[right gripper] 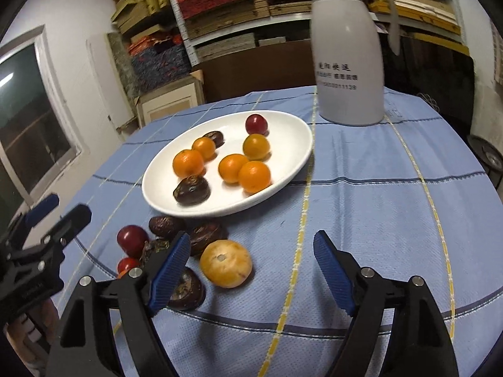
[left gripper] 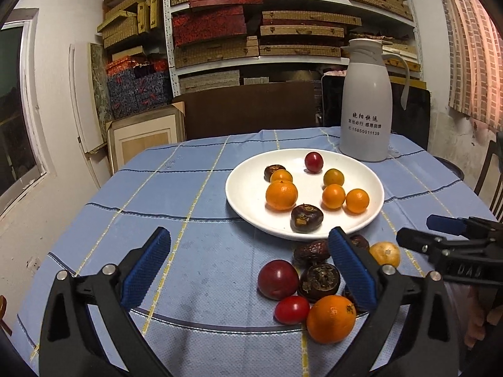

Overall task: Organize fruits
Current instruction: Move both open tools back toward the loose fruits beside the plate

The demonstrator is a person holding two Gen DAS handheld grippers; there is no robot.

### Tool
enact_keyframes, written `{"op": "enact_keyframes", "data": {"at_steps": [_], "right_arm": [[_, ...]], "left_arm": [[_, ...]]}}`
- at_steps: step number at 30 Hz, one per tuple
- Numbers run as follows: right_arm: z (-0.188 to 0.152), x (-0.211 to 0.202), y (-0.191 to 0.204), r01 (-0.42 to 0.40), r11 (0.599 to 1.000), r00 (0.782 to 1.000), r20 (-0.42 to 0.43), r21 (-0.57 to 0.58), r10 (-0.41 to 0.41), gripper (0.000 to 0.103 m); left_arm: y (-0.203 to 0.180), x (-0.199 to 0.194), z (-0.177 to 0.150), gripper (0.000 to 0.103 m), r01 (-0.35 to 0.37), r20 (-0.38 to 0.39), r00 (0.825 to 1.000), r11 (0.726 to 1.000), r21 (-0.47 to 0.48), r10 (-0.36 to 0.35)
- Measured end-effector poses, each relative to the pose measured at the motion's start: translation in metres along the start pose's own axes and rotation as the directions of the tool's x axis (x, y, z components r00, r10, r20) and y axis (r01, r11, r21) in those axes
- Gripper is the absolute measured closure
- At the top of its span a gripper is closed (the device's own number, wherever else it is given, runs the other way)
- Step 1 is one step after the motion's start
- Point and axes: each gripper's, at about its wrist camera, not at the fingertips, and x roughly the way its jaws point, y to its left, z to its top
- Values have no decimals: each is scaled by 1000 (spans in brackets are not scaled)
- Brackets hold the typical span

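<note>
Left gripper [left gripper: 248,270]: jaws spread wide at the bottom of the left wrist view, nothing between the pads; bare tablecloth [left gripper: 176,194] lies in the gap. Its right-hand finger stands in front of the loose fruit.

Right gripper [right gripper: 251,270]: jaws spread at the bottom of the right wrist view, pinching nothing. A pale yellow fruit [right gripper: 225,263] lies on the cloth just inside the left-hand finger, apart from the pads.

Loose fruit, lower right of the left wrist view, all on the cloth near the table's front edge: a large orange [left gripper: 330,319] nearest, a small red tomato [left gripper: 291,309] just beside it on the left, a dark red plum [left gripper: 278,279] behind that, and a brown water chestnut [left gripper: 319,281] between plum and finger. Further brown pieces lie behind, close to the plate's near rim; partly hidden, count uncertain.

White plate [left gripper: 248,207], centre of frame, beyond the loose group. It holds five orange citrus fruits, among them the largest one [left gripper: 281,194] at left, two dark water chestnuts, and a red fruit [left gripper: 313,162] at the far side.

White thermos jug [left gripper: 366,100] with printed lettering stands upright beyond the plate, upper right.

Background: shelving [left gripper: 283,25] stacked with flat boxes, top of frame.
</note>
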Motion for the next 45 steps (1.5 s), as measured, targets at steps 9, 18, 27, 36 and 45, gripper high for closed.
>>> {"op": "enact_keyframes", "data": {"at_steps": [9,18,27,36,45], "right_arm": [[-3,4,3,4,1000,1000,-22,-18,-5,21],[-7,5,11,2,999,999,-38,-52,-4,21],[-13,10,21,-7,995,998,-62,-100,1,21],[-14,16,17,15,996,995,-94,-84,-23,21],[-10,16,5,42,998,996,-75,-40,-45,21]], "left_arm": [[0,-1,1,5,-12,4,1000,1000,15,12],[1,-1,1,5,-14,1,1000,1000,21,14],[-2,2,1,5,-15,-7,1000,999,31,16],[-3,3,-1,5,-17,-12,1000,999,37,17],[-4,5,-3,5,-16,-17,1000,999,46,17]]}}
